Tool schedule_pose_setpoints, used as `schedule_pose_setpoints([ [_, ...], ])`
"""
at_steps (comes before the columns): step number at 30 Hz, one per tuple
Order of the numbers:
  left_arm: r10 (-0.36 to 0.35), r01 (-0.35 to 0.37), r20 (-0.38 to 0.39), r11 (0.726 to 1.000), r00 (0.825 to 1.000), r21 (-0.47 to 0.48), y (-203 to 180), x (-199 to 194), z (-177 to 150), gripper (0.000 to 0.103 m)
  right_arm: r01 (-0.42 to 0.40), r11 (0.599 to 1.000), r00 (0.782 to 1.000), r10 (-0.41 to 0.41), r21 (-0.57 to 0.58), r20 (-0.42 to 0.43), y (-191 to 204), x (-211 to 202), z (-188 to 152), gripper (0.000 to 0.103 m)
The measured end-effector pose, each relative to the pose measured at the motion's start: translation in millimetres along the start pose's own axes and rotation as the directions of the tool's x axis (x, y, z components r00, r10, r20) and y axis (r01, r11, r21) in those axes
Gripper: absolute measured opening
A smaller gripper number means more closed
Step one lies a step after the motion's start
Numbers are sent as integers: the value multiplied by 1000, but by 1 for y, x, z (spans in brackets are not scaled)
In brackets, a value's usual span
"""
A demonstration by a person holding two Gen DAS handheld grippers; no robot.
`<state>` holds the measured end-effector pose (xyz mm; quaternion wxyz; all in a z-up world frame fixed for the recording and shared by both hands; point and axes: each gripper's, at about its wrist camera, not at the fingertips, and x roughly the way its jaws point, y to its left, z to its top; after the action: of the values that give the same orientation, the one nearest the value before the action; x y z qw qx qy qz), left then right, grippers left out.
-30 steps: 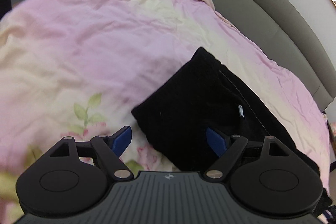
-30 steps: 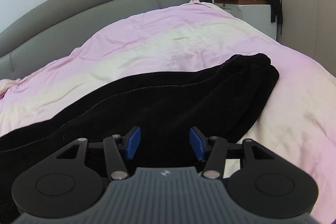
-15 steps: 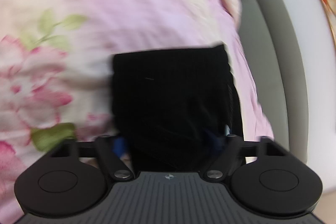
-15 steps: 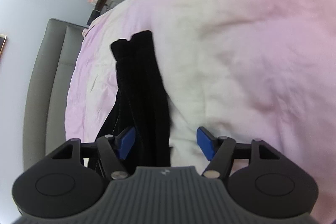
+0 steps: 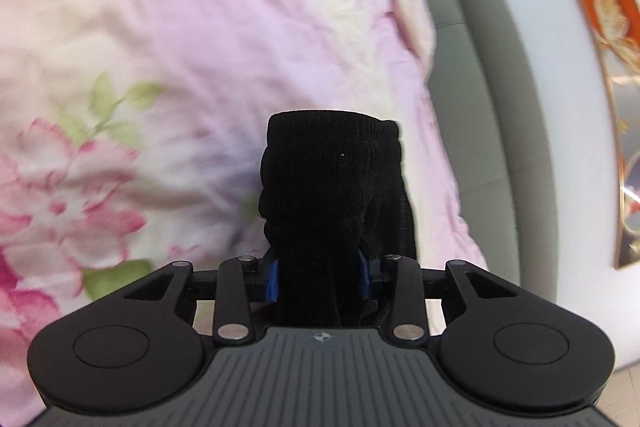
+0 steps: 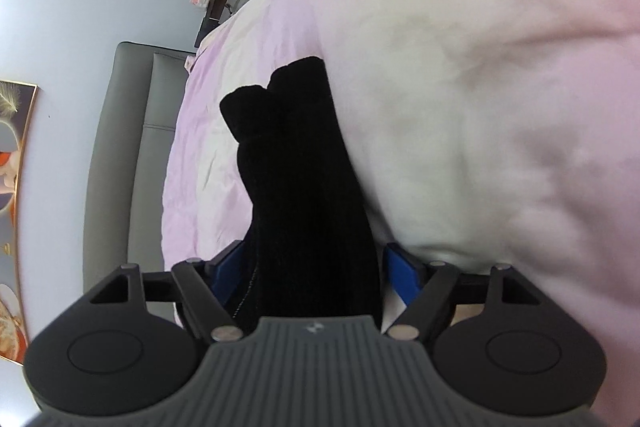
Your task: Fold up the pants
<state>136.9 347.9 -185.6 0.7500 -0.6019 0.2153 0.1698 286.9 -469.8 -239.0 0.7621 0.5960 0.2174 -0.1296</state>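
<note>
Pants [image 5: 332, 195] lie lengthwise-doubled on the bed [image 5: 200, 47], left hand-held gripper [image 5: 320, 277] just closing, clamped on one end, right hand-held gripper [image 6: 316, 275] opening, straddling the other unpinched; cross-fold remains.

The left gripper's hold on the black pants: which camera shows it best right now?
The left wrist view. There the left gripper has just closed, its blue pads pinching the bunched black pants. The right wrist view shows only the right gripper, jaws apart around the pants.
</note>
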Motion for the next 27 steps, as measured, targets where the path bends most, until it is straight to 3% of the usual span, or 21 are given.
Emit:
schedule_pose_setpoints([
  [3, 13, -12, 23, 1000, 1000, -21, 10, 6, -5, 45, 15, 997, 1000, -14, -77, 11, 7, 10, -3, 70],
  [7, 22, -21, 31, 999, 999, -34, 7, 18, -8, 66, 19, 995, 1000, -17, -100, 18, 5, 15, -1, 48],
  [9, 39, -38, 15, 999, 999, -24, 2, 25, -8, 70, -2, 997, 1000, 4, -75, 27, 1, 18, 2, 45],
  [10, 53, -53, 12, 998, 999, -19, 1, 25, -10, 69, -20, 998, 999, 22, -64, 28, -2, 17, 4, 43],
  [11, 68, -68, 6, 997, 998, -25, 1, 26, -12, 59, -27, 998, 999, 29, -60, 29, -3, 18, 4, 40],
  [13, 90, -89, 3, 995, 996, -37, 1, 28, -8, 51, -25, 998, 999, 26, -64, 20, -6, 19, 5, 18],
  [14, 87, -87, 4, 996, 996, -27, 0, 25, -7, 45, -22, 997, 1000, 23, -67, 17, -7, 18, 5, 14],
  [17, 13, -14, 17, 1000, 1000, 27, -16, 9, 1, 37, -60, 996, 997, 63, -61, 48, -2, 3, 7, 11],
  [21, -83, 80, 56, 995, 995, 56, -34, -28, 10, 35, -158, 984, 982, 165, -83, 88, 28, -34, 4, 11],
  [25, -61, 63, 141, 998, 988, -14, -12, -47, 32, 35, -116, 990, 993, 117, -74, 7, 34, -44, -5, 11],
  [27, 11, -10, 104, 1000, 994, -18, 4, -30, 44, 35, -30, 997, 998, 26, -72, -53, 25, -30, -12, 11],
])
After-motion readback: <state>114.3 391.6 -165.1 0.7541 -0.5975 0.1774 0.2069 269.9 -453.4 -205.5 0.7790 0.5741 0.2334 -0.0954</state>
